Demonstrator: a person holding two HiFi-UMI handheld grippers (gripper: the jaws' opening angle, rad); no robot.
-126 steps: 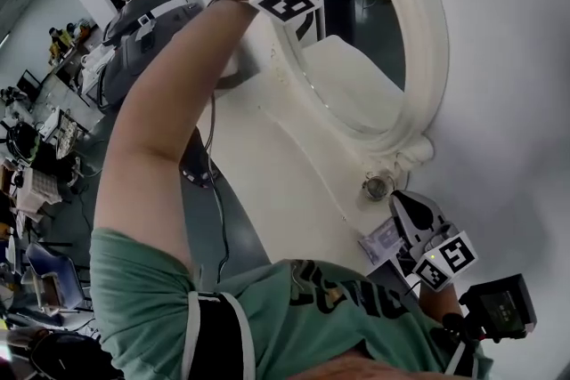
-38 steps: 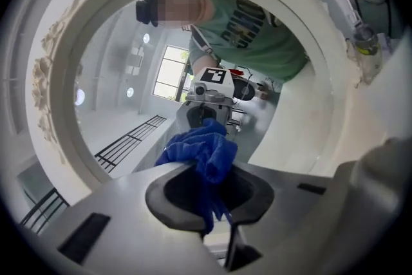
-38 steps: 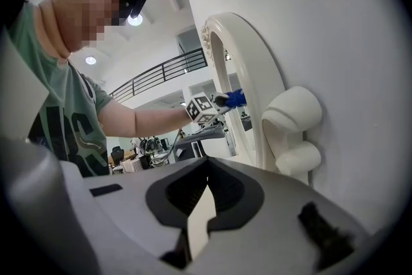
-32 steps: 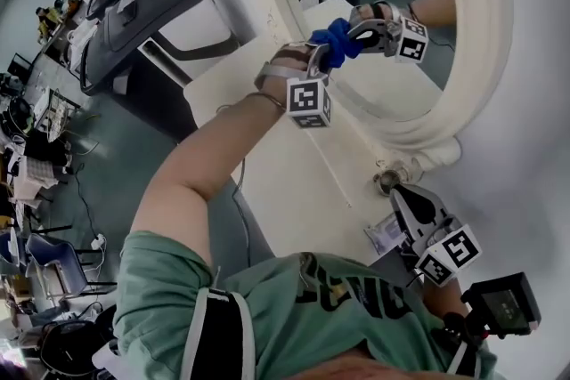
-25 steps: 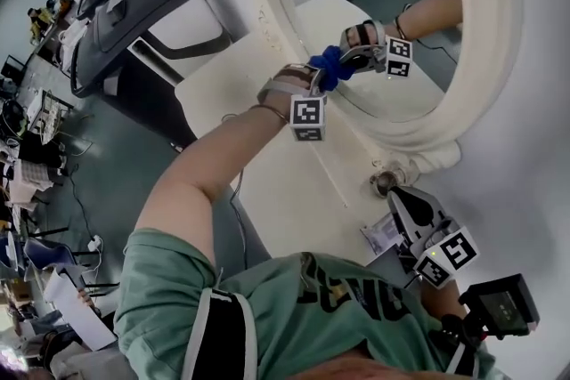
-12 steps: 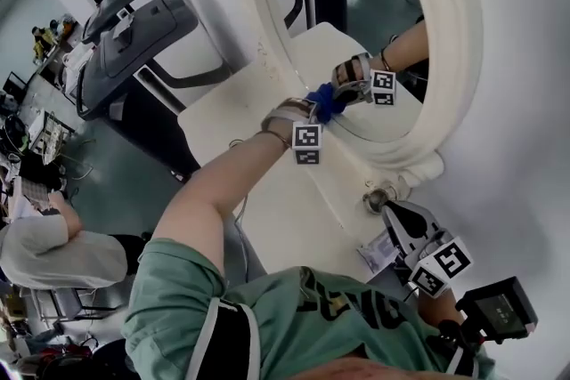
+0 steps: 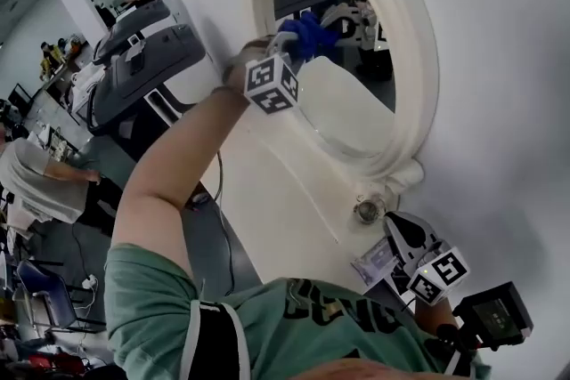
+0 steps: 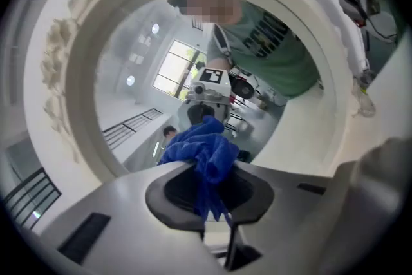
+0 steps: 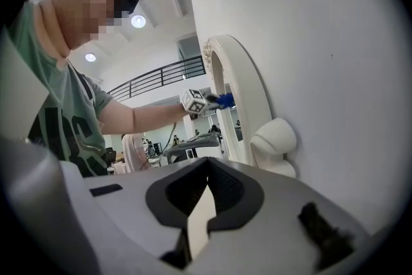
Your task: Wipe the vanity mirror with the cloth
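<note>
Two tools: left gripper (image 8: 207, 193) fingers pinch blue cloth (image 8: 203, 148) at mirror (image 7: 352, 116); right gripper (image 9: 203, 199) fingers together, empty; white wall (image 7: 499, 58) behind.

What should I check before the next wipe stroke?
1. Grip on cloth: ok. The left gripper is shut on the cloth.
2. Cloth on glass: ok. In the head view it meets its reflection in the upper part of the mirror.
3. Path downward: ok. Nothing shows in front of the glass below the cloth.
4. Right gripper: ok. It is shut, empty, and low beside the mirror's base, off the glass.
5. Glass clean: cannot tell. No smears can be made out.
</note>
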